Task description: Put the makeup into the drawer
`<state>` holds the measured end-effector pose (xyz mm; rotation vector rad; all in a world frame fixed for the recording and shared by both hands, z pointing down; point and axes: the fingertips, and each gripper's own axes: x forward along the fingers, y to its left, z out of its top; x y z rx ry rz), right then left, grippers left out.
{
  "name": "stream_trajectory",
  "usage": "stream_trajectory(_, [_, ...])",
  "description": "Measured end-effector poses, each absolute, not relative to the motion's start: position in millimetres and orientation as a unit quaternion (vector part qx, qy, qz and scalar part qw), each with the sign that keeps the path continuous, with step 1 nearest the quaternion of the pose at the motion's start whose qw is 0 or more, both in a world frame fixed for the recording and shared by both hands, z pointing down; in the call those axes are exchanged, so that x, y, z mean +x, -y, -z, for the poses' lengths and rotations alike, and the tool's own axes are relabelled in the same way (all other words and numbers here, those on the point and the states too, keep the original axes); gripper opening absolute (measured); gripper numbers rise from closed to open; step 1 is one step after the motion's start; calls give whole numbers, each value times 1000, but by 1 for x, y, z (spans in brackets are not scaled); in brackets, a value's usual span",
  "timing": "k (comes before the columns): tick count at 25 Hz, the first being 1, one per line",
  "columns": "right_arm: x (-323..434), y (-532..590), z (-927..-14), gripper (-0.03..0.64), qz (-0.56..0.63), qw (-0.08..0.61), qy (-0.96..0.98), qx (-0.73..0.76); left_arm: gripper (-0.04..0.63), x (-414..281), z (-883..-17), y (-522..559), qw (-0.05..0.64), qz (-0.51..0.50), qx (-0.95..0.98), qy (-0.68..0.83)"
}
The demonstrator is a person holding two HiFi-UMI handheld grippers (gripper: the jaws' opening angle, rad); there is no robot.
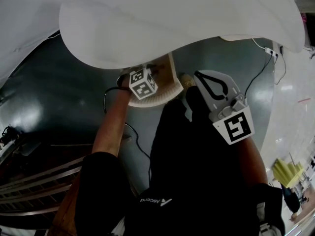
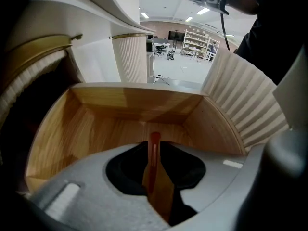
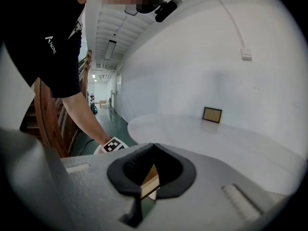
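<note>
Under the rim of the white rounded surface (image 3: 216, 143), an open light wooden drawer (image 2: 125, 100) stands pulled out, and the left gripper (image 2: 154, 150) points steeply down into it. Its fingers (image 2: 130, 170) stand a little apart, with a slim reddish-orange makeup stick (image 2: 154, 142) upright between them; bare wood shows in the gap beside the stick, above the drawer's floor. A cream ribbed panel (image 2: 245, 105) flanks the drawer on one side, and a cream ribbed column (image 2: 132, 59) rises behind it. The right gripper (image 3: 153, 150) hangs off to the side, above the drawer's corner, its fingers closed tip to tip on nothing. Farther back on the white surface a small brown picture frame (image 3: 212, 114) leans against the wall. Dark green floor (image 1: 59, 97) spreads below.
</note>
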<state>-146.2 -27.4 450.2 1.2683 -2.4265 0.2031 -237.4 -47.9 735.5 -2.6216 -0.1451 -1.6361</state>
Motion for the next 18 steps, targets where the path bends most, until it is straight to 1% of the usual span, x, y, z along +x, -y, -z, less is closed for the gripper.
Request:
stream_trajectory(6, [-151,26,-442,3,-64,190,874,442,87,-240,-711,45,37,524,-850,38])
stream_trajectory(9, [-156,26,-435,3,-53,192,882,427,65,-237,-687,47,62,511,-857,27])
stream_trajectory(14, [-163,25,-418,3,-51,162,889,425,54,-233,-640,47,90,487,-869,1])
stream_trajectory(18, [-166,23,-406,3,-41,149,898,413,29,-229,-605,40,107,470,-876,-21])
